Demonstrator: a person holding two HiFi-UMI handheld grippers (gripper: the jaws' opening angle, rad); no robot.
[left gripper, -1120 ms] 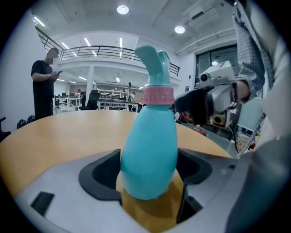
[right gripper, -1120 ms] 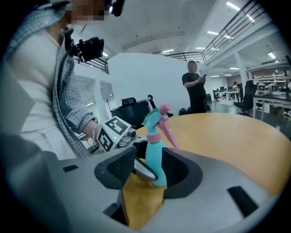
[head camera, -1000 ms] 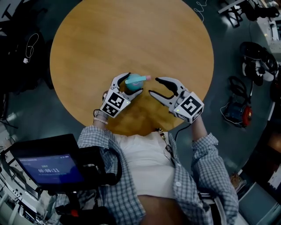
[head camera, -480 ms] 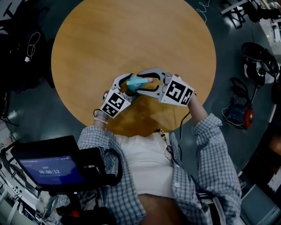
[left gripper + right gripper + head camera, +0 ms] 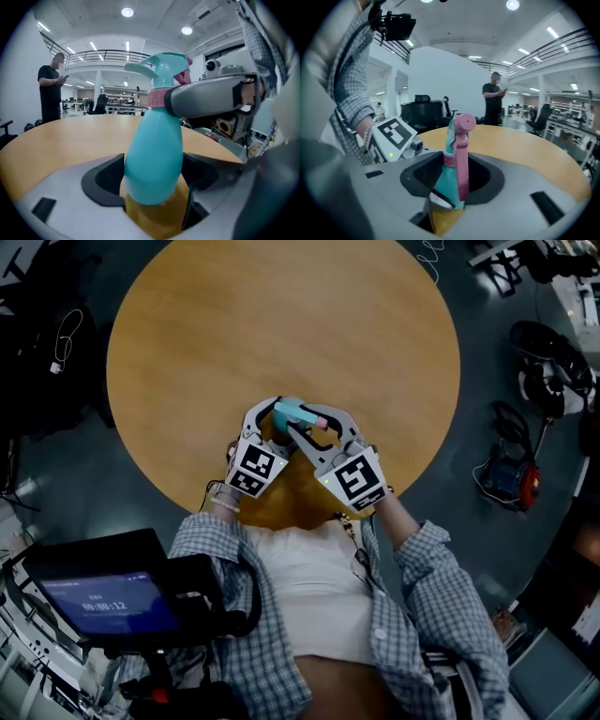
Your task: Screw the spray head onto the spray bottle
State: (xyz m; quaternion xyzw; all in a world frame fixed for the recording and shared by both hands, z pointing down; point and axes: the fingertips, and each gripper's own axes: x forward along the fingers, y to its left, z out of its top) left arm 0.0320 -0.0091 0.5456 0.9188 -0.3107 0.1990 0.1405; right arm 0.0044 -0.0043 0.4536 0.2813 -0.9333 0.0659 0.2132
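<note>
A teal spray bottle (image 5: 292,413) with a pink collar and trigger stands on the round wooden table (image 5: 281,324) near its front edge. My left gripper (image 5: 270,418) is shut on the bottle's body (image 5: 154,150), holding it upright. My right gripper (image 5: 309,425) reaches in from the near right side. Its jaws are closing around the pink collar (image 5: 157,97) of the spray head, and one grey finger (image 5: 211,96) lies against it. In the right gripper view the bottle and pink trigger (image 5: 461,150) fill the gap between the jaws. The left gripper's marker cube (image 5: 393,133) shows beside them.
A person in black (image 5: 49,89) stands beyond the table's far side. Cables and a red and blue device (image 5: 511,479) lie on the floor at the right. A monitor (image 5: 103,596) on a rig sits by my left side. The table's edge runs just below the grippers.
The right gripper came in from the right of the bottle, went round the spray head and turned, so its marker cube now sits nearer my body. The left gripper and bottle stayed put.
</note>
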